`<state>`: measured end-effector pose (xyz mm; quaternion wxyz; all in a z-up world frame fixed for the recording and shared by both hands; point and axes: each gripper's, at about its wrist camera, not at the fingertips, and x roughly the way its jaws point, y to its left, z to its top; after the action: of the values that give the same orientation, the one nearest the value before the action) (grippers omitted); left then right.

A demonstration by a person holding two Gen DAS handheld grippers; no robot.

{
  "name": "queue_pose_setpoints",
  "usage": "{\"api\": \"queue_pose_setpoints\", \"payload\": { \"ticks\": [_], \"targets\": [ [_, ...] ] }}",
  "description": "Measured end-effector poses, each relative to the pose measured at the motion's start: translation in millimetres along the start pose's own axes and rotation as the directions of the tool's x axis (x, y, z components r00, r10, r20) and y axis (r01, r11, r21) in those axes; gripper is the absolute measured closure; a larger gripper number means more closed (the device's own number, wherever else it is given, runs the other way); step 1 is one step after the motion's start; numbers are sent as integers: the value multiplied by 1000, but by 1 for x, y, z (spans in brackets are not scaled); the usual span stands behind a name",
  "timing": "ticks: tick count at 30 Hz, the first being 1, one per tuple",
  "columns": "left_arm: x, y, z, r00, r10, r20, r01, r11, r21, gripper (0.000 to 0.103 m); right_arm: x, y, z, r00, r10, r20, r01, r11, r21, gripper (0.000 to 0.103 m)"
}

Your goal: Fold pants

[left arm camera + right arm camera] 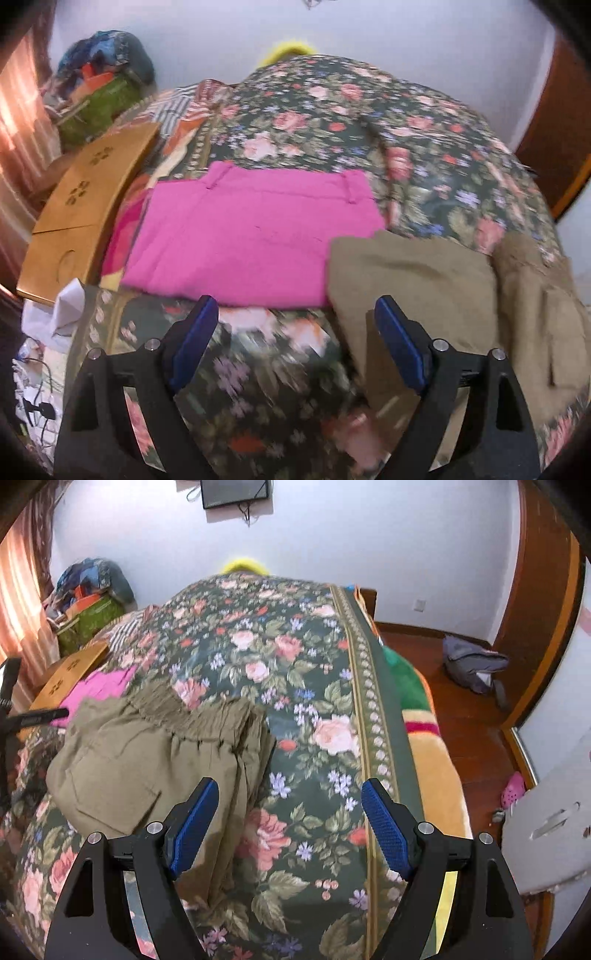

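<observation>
Olive-khaki pants [413, 280] lie folded over on the floral bedspread [332, 122], waistband toward the far side; they also show in the right wrist view [147, 760] with the gathered waistband at the top. My left gripper [295, 321] is open and empty, hovering over the bedspread just left of the khaki pants. My right gripper [288, 805] is open and empty, its left finger over the pants' right edge. Folded pink pants [251, 236] lie flat to the left of the khaki ones.
A flat cardboard box [85, 206] lies at the bed's left edge, with bags [103, 92] piled beyond. The bed's right edge [373, 709] drops to blankets [424, 738] and a wooden floor [461, 701]. A white cabinet [554, 794] stands at right.
</observation>
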<state>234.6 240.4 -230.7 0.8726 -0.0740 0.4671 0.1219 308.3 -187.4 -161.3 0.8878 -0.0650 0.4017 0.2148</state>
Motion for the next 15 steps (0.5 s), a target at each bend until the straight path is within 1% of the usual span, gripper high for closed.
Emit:
{"api": "queue_pose_setpoints", "payload": {
  "ticks": [2, 5, 7, 9, 13, 15],
  "targets": [
    [-7, -7, -8, 999, -45, -1, 45, 999, 0, 12, -4, 1, 4, 1000, 0, 25, 0, 1000, 1, 26],
    [-13, -20, -17, 994, -108, -3, 108, 994, 4, 11, -2, 4, 10, 999, 23, 26, -23, 1000, -5, 26],
    [-13, -28, -22, 987, -157, -14, 158, 987, 6, 10, 5, 7, 13, 998, 61, -5, -61, 998, -6, 26],
    [-10, -35, -26, 983, -180, -26, 180, 984, 12, 10, 15, 10, 16, 996, 80, -45, -81, 997, -3, 26],
    [8, -46, -31, 988, -142, -56, 144, 989, 44, 10, 32, 13, 14, 986, 129, -101, -128, 992, 22, 26],
    [16, -45, -32, 986, -149, -70, 152, 988, 35, 10, 47, 13, 13, 973, 176, -150, -170, 984, 53, 26]
  ]
}}
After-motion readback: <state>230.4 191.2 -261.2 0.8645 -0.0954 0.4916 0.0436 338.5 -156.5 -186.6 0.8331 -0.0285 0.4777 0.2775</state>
